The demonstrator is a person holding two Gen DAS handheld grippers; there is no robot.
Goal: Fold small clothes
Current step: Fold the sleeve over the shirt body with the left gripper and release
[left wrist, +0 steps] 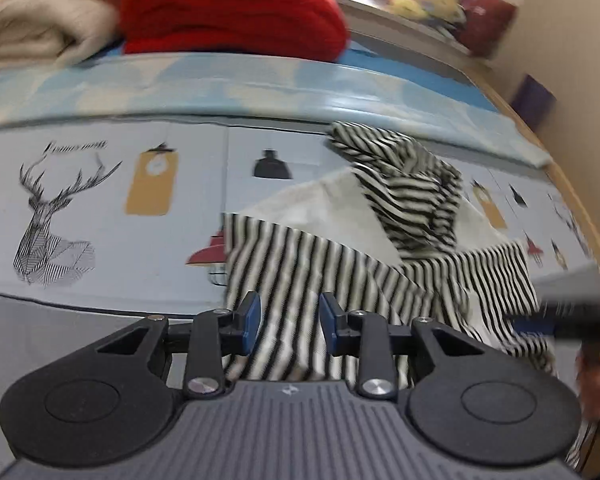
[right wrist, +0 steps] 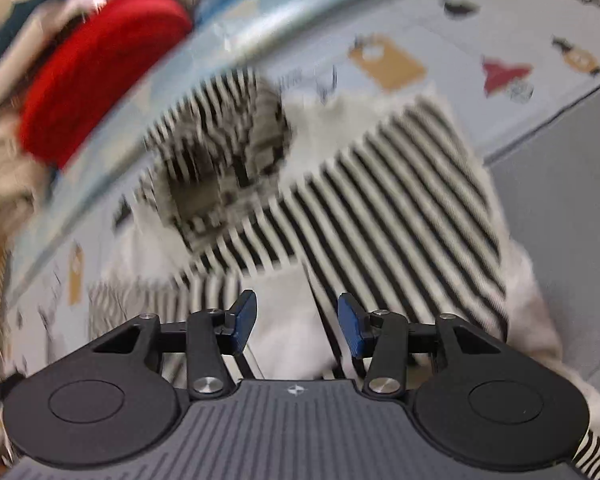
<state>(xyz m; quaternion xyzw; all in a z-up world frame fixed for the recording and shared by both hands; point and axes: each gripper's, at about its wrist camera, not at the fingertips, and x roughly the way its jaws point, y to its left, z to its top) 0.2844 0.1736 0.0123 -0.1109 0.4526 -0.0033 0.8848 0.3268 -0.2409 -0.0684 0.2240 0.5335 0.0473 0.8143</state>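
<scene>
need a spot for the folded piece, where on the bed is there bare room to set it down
Free: the printed sheet left of the striped garment, around the deer print, and the plain grey strip nearer the camera. Crowded: the far edge, with the red knit and cream blanket, and the right side, where the garment spreads.
</scene>
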